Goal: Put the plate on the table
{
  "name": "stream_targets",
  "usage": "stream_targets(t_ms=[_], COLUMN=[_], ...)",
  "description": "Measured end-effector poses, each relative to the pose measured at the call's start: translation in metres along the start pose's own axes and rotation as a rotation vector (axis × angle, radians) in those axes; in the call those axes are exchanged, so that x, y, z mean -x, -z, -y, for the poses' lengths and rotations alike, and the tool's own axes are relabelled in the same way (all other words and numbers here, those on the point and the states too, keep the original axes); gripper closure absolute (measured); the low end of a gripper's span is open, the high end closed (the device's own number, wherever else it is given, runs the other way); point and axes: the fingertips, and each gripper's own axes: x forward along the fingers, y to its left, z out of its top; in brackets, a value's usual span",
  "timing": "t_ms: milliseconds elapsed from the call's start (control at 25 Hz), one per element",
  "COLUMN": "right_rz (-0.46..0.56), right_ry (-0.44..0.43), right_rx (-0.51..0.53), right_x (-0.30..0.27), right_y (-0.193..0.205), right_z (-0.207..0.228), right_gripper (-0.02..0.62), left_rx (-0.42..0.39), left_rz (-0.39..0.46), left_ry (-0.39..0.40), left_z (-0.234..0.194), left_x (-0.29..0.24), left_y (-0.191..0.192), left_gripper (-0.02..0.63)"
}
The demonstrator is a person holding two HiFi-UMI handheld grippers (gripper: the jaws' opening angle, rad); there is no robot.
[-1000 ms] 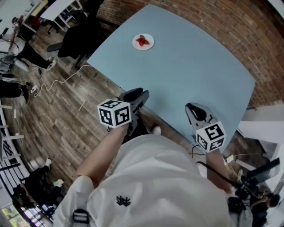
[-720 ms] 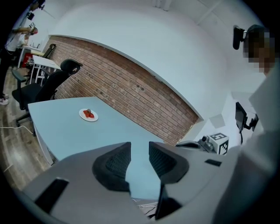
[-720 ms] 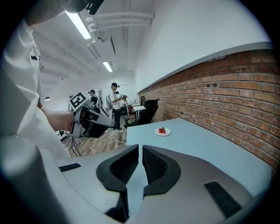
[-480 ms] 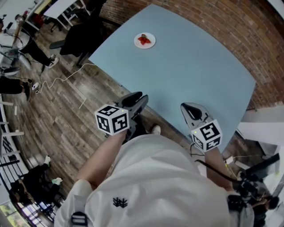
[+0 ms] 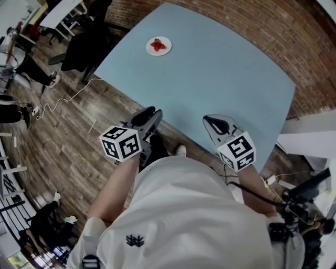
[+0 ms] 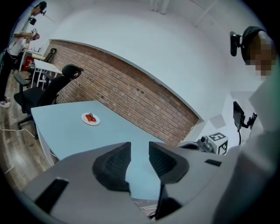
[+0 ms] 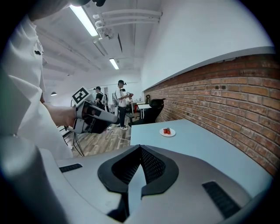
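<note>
As the head view shows, the small round white plate (image 5: 167,48) lies near the far corner of the pale blue table (image 5: 220,68). Left gripper view: left gripper (image 6: 139,148) slightly parted, empty. Right gripper view: right gripper (image 7: 141,149) closed, empty. A careless nudge may push the plate off.

Brick wall (image 5: 294,31): ahead-right of right gripper (image 5: 210,120) | Wood floor (image 5: 63,142): beneath left gripper (image 5: 150,112) | White cable (image 5: 64,99): on floor, left of left gripper | Black office chair (image 5: 84,47): ahead-left of left gripper | White desk (image 5: 59,14): beyond chair
</note>
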Motion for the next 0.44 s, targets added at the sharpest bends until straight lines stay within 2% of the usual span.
stream_targets(t_ms=[440], right_rz=[-0.007], right_ry=[0.0], right_rx=[-0.006], right_x=[-0.0068], right_y=[-0.0023], right_z=[0.0023], right_gripper=[0.588], left_rx=[-0.012], left_rz=[-0.016], left_ry=[0.004], left_z=[-0.0053], left_x=[-0.0092], left_y=[-0.0029], left_gripper=[0.476])
